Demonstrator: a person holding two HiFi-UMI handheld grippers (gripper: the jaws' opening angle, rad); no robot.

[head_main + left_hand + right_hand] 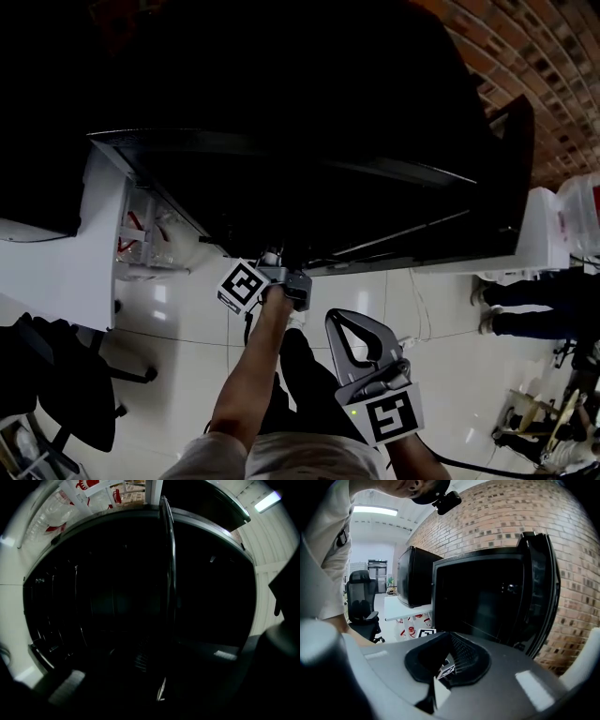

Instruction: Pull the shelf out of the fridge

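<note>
Two grippers work before the open black fridge [478, 597], whose door [539, 588] stands swung out to the right. The left gripper [274, 259] reaches level into the fridge's open front. Its jaws are closed on the thin front edge of the shelf [167, 573], which sits inside the dark compartment. The right gripper [349, 319] hangs nearer the person, well apart from the fridge, its jaws closed together on nothing. A white bench [47, 267] stands at the left.
</note>
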